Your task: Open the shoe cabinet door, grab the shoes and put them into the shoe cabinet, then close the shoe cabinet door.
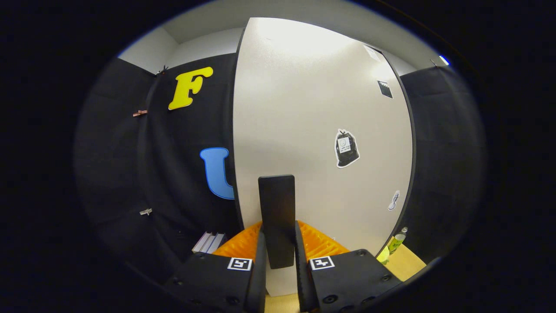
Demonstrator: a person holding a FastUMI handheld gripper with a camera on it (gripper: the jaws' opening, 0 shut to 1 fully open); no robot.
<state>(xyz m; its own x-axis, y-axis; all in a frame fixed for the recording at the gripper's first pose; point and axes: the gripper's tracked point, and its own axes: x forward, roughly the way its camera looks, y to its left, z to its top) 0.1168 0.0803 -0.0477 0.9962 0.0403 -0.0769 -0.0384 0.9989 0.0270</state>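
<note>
We see the hand-held gripper (pixel 278 256) with its two fingers drawn in narrow against the flanks of a tall black rectangular bar handle (pixel 276 219), which stands upright between them and rises toward twelve o'clock; both fingers appear to press on it. The handle is mounted on the broad off-white matte panel of the shoe cabinet door (pixel 304 113), which spreads from eleven to three o'clock beyond the fingers. A black-and-white bag-shaped sticker (pixel 346 148) lies on the panel at about two o'clock from the handle. An orange ribbed surface (pixel 319 243) shows just behind the fingers, at the door's foot. We judge the handle rigid and smooth, hence liable to slip under a light grip; the door looks stiff, flat and moderately light, swinging on a hinge. Holding the bar near mid-height, as here, should give a steady pull. We cannot tell whether the door is ajar.
</note>
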